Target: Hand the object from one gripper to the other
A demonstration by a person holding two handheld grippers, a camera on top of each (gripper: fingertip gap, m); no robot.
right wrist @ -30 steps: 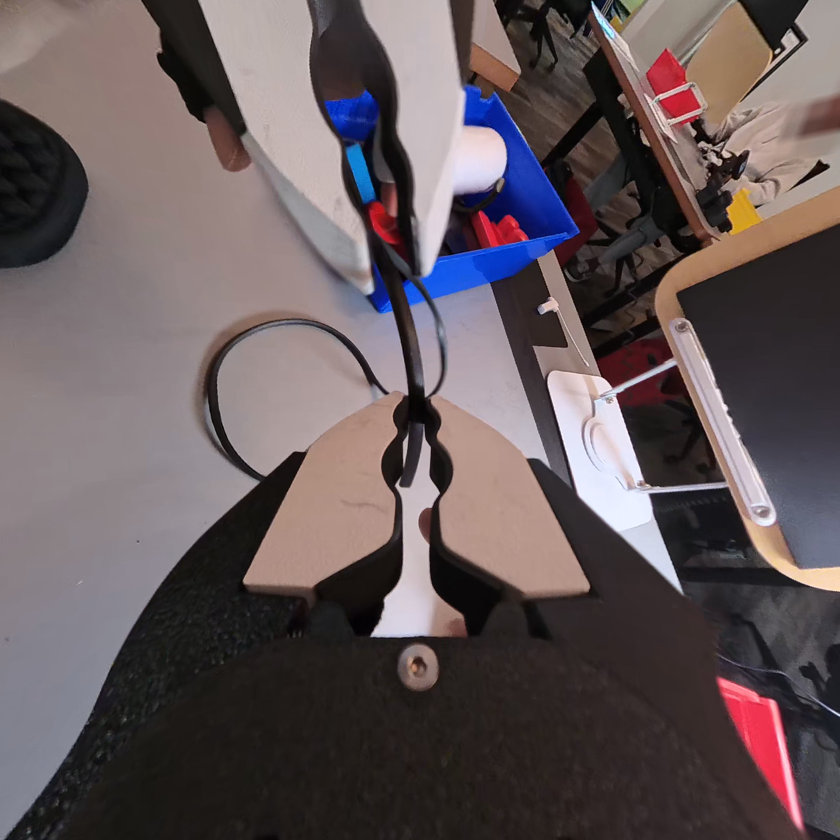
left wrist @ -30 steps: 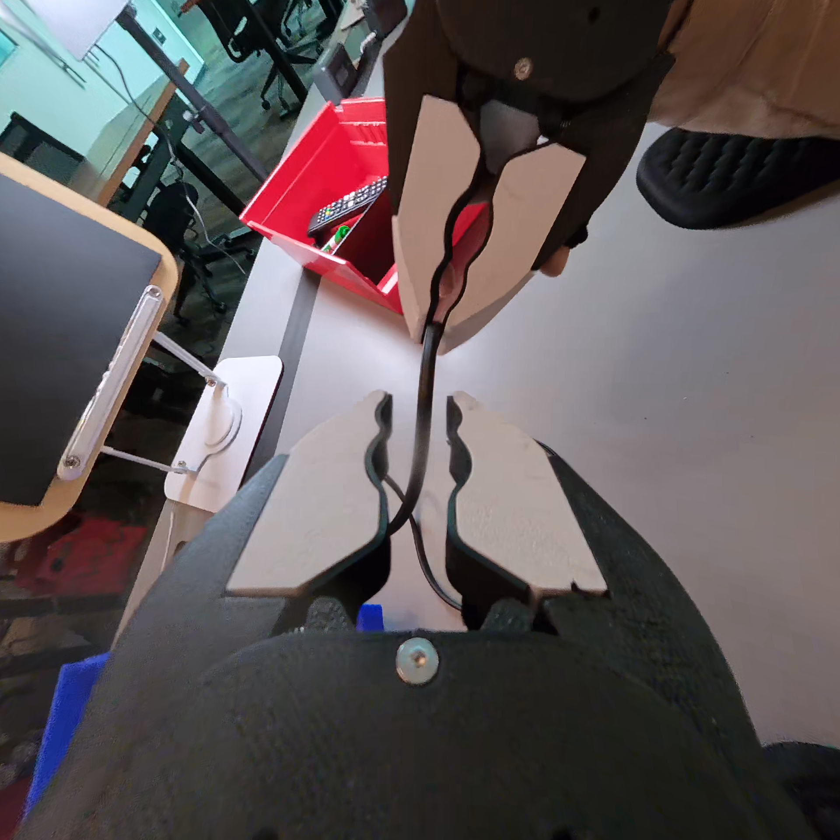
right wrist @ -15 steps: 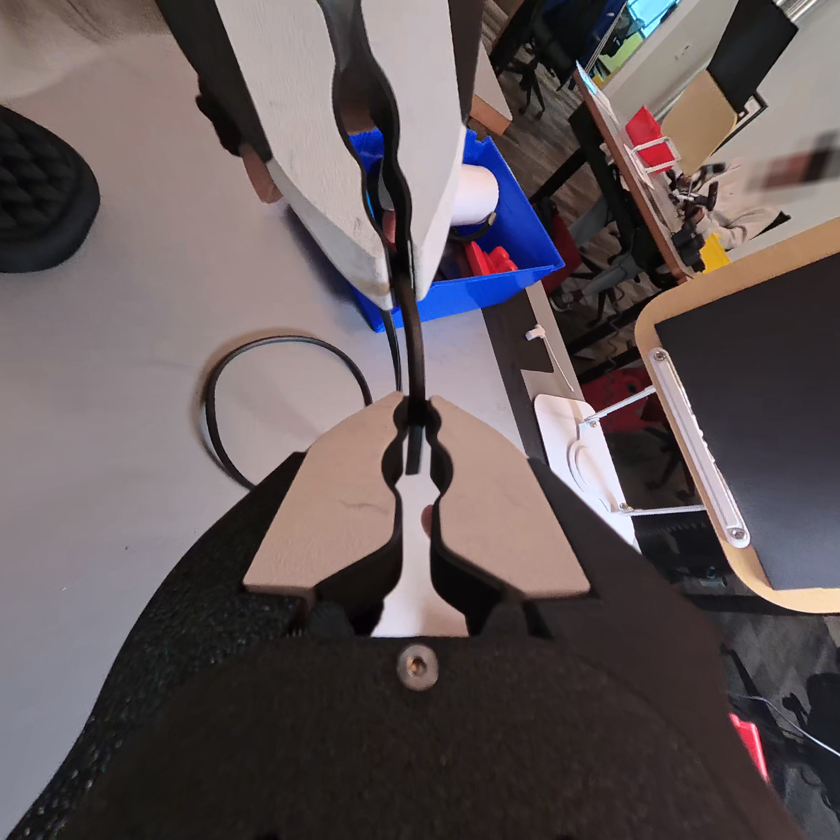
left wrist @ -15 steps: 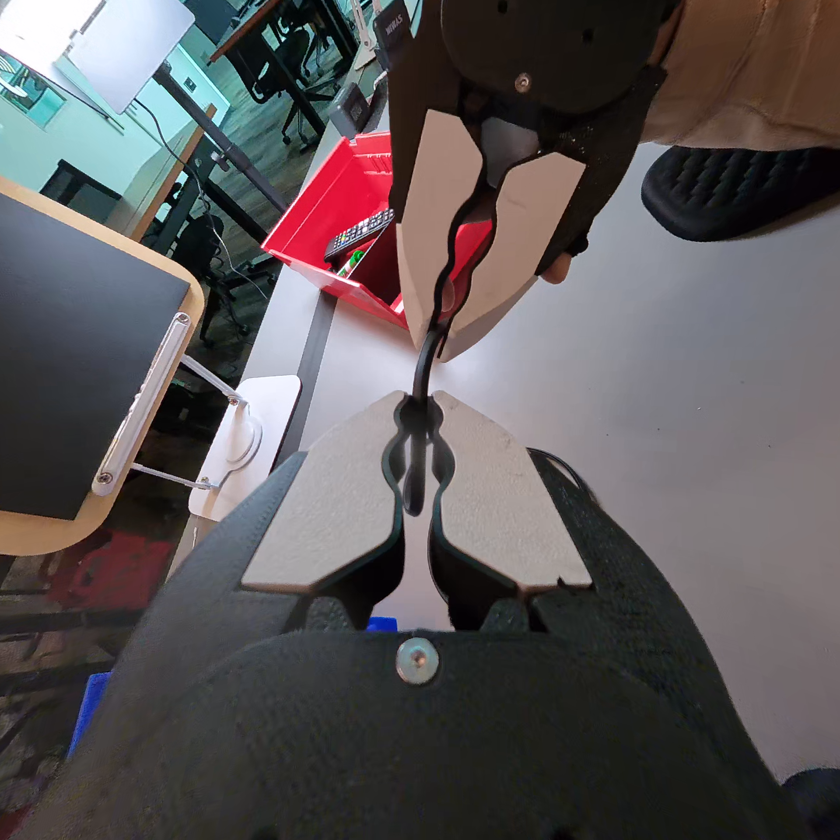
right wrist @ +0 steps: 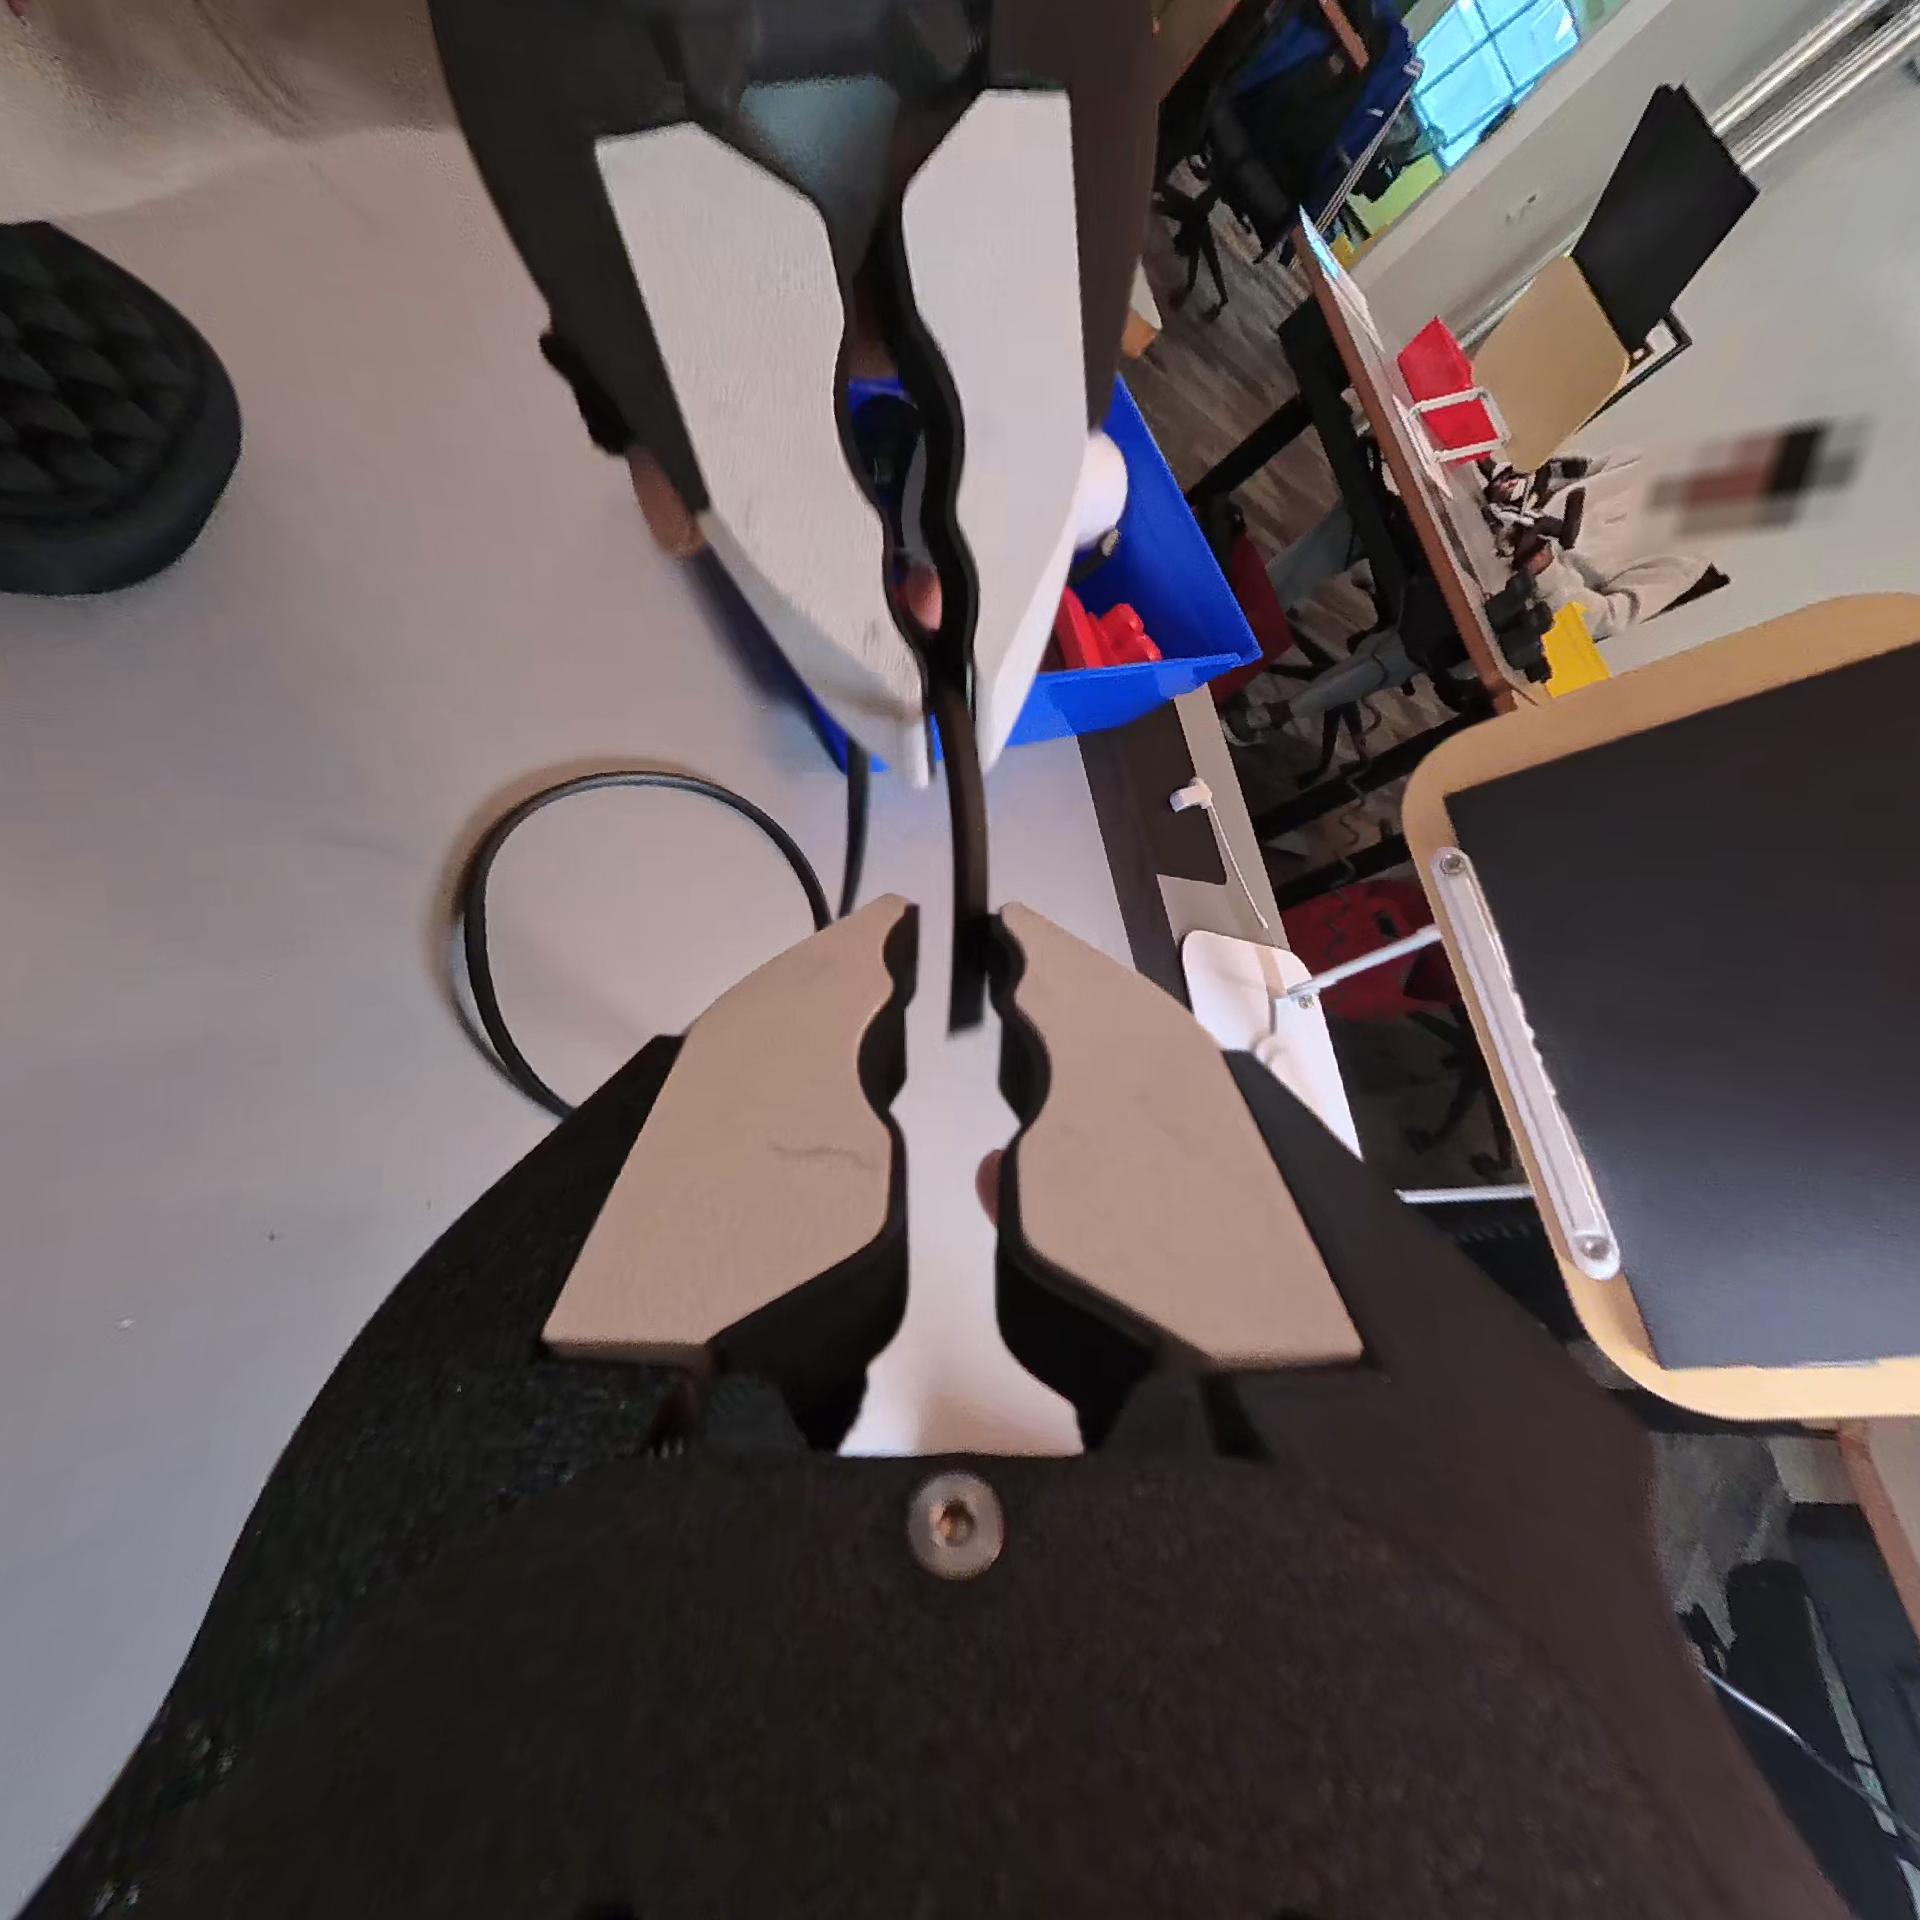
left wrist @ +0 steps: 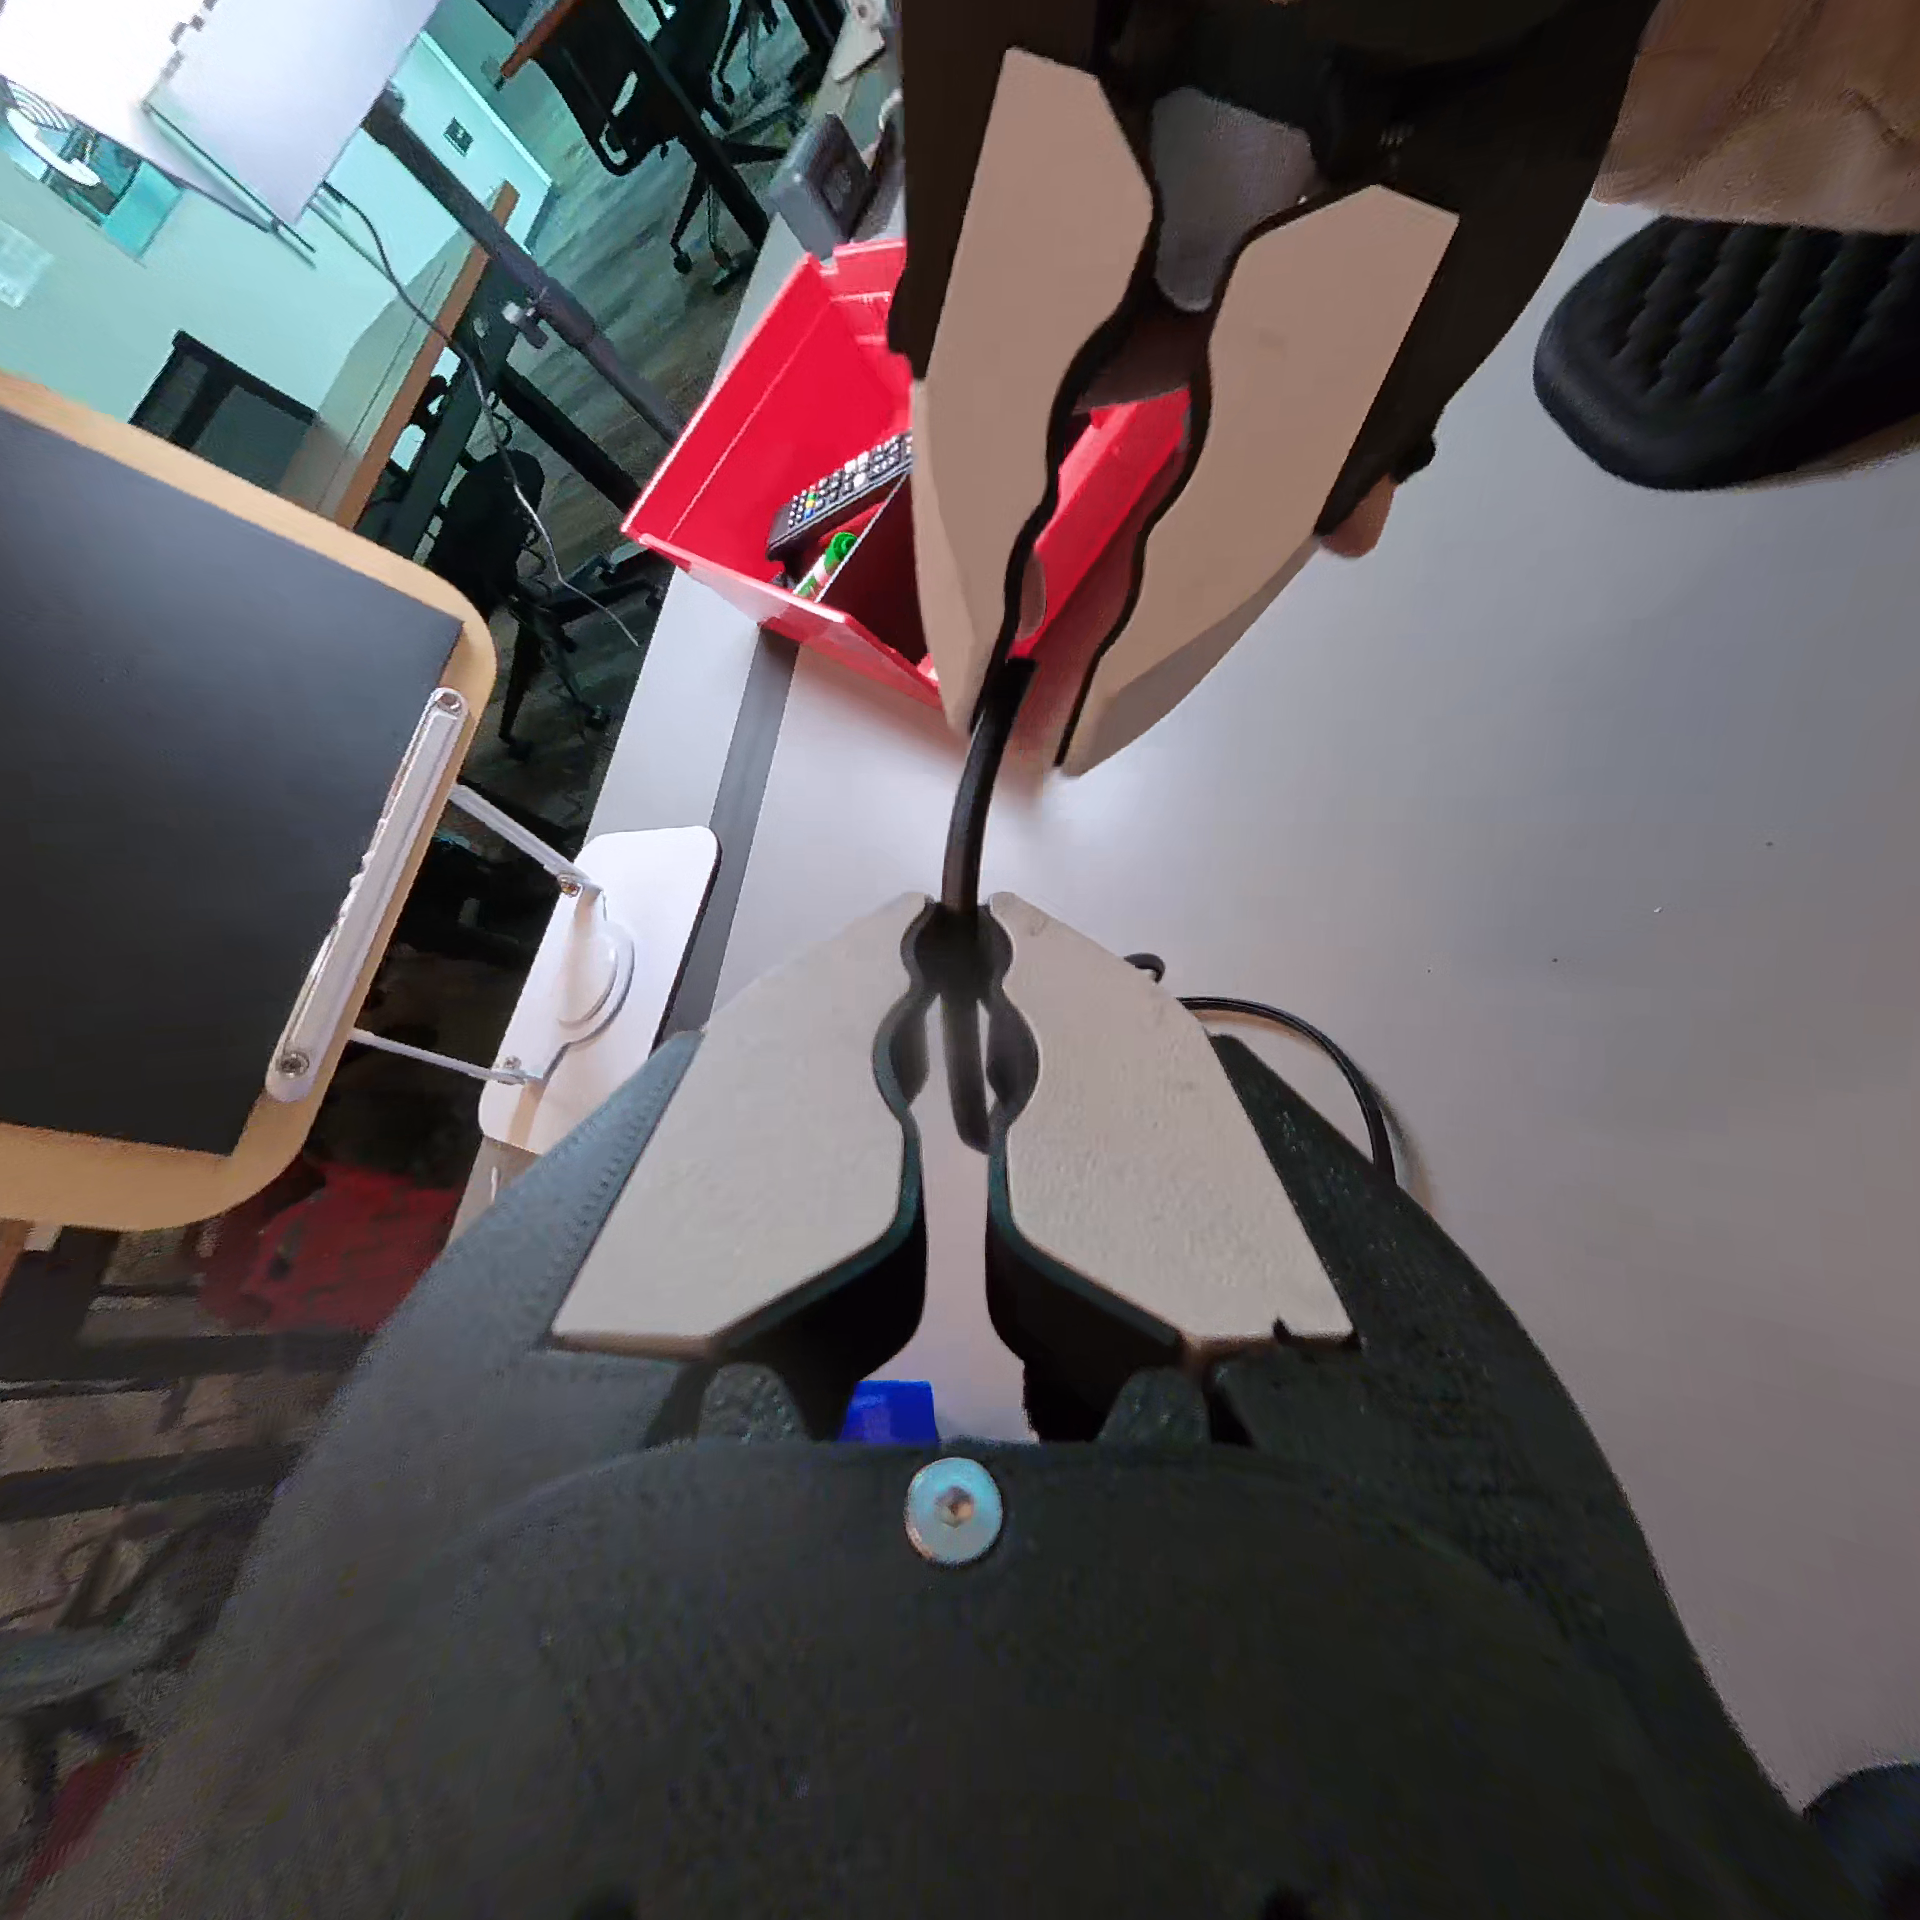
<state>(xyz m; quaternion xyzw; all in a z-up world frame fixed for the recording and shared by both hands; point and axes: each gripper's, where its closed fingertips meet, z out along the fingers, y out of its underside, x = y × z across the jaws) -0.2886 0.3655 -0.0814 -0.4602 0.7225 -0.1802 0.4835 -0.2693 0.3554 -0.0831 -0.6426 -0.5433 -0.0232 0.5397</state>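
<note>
A black cable (left wrist: 971,810) runs between the two grippers above the grey table (left wrist: 1455,831). My left gripper (left wrist: 956,909) is shut on the cable at its fingertips. In the right wrist view it (right wrist: 951,764) shows from the front, clamped on the cable (right wrist: 966,831). My right gripper (right wrist: 956,914) is open. The cable's cut end hangs loose between its fingertips, close to the right finger. It also shows in the left wrist view (left wrist: 1018,727), with its jaws apart. The rest of the cable lies in a loop (right wrist: 623,779) on the table.
A red bin (left wrist: 790,416) with a remote control stands at the far table edge. A blue bin (right wrist: 1174,582) with red parts stands behind the left gripper. A black padded rest (left wrist: 1745,343) lies on the table. A black board (left wrist: 156,779) on a white stand (left wrist: 613,935) is beside the table.
My left gripper has closed on the cable. My right gripper, shut on the cable's end before, has opened and let it go.
</note>
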